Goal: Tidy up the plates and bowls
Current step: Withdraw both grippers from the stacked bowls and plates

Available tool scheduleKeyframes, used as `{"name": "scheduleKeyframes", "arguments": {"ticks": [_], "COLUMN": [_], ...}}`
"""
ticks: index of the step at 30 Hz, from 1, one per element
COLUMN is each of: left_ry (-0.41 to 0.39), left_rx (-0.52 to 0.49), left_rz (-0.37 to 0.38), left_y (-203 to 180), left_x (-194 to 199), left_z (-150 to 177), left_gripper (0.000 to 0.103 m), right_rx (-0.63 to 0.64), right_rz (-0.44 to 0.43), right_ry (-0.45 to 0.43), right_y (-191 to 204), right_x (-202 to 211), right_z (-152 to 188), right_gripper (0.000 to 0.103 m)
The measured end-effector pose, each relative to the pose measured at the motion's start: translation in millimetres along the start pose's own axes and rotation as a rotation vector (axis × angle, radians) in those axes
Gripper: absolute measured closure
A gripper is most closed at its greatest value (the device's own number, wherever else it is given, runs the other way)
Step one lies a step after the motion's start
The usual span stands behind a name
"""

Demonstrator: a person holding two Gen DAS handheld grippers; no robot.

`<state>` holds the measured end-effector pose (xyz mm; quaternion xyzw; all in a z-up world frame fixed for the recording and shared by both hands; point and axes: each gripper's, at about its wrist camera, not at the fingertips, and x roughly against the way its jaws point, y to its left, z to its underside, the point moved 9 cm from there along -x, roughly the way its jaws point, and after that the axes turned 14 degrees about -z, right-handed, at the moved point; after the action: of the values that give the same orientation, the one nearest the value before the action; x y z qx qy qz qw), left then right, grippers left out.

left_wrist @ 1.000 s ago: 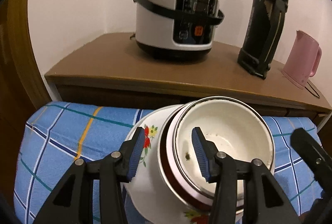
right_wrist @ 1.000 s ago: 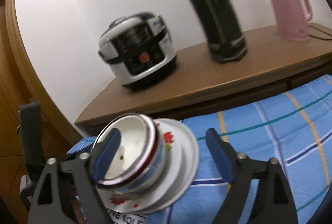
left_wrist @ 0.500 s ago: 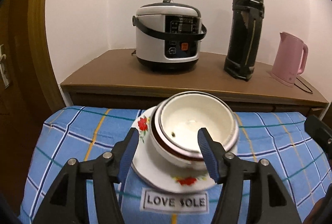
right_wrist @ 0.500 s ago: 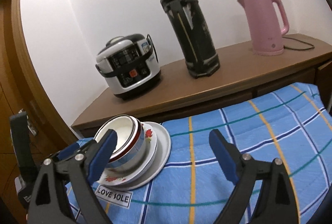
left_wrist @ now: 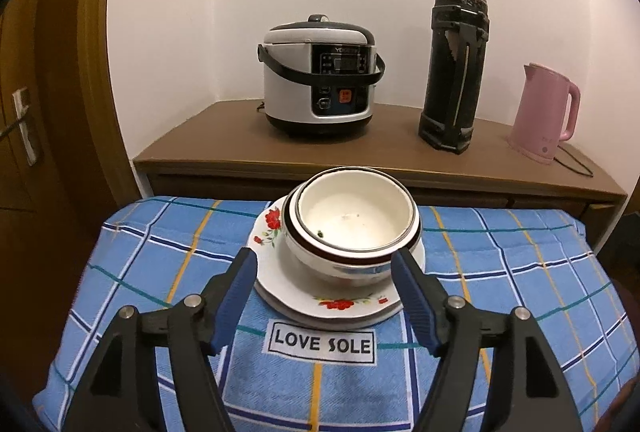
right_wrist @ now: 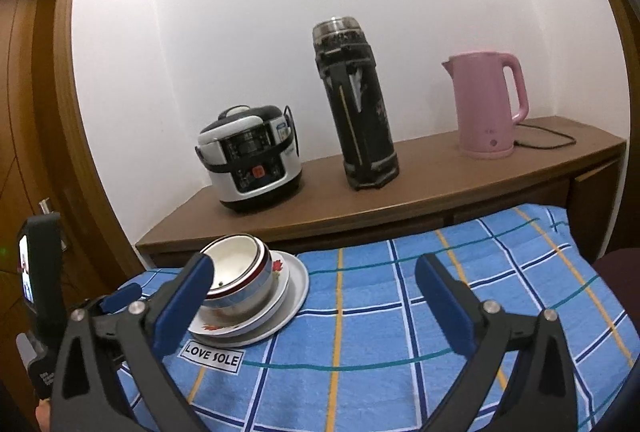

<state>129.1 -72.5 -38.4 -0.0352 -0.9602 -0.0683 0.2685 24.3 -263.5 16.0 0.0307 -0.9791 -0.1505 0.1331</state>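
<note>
the bowls (left_wrist: 356, 228) sit nested on the plates (left_wrist: 332, 302), just beyond the left gripper (left_wrist: 326, 300), whose fingers have just been opening, nothing between them. right gripper (right_wrist: 312, 296) spread wide, stack at its left finger, untouched.

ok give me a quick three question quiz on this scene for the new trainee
1. True or false: the bowls sit stacked on the plates.
2. Which stands furthest right on the sideboard: A rice cooker, B flask, C pink kettle?
3. Fill in: the left gripper is ____ and grips nothing.

Key: 1 true; 2 C; 3 open, its jaws have just been opening and stand clear on either side of the dishes.
</note>
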Motion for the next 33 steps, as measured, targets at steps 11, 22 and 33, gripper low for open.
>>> {"name": "scheduleKeyframes", "arguments": {"ticks": [11, 22, 33], "left_ry": [-0.015, -0.051, -0.066], "left_rx": [-0.014, 0.002, 0.021], "left_rz": [-0.018, -0.057, -0.073], "left_y": [2.1, 9.4, 15.1], "left_x": [11.4, 22.6, 26.9], "left_z": [1.5, -7.7, -9.9], "left_gripper": [0.031, 0.025, 0.024], "right_rx": [-0.002, 0.005, 0.031], "right_rz": [0.032, 0.047, 0.050], "right_ry": [-0.023, -0.045, -0.065], "right_y": [-4.9, -3.4, 1.8], "right_x": [12.6, 21.2, 26.6], "right_z": [-4.2, -7.4, -10.4], "right_gripper": [0.000, 0.000, 0.000]}}
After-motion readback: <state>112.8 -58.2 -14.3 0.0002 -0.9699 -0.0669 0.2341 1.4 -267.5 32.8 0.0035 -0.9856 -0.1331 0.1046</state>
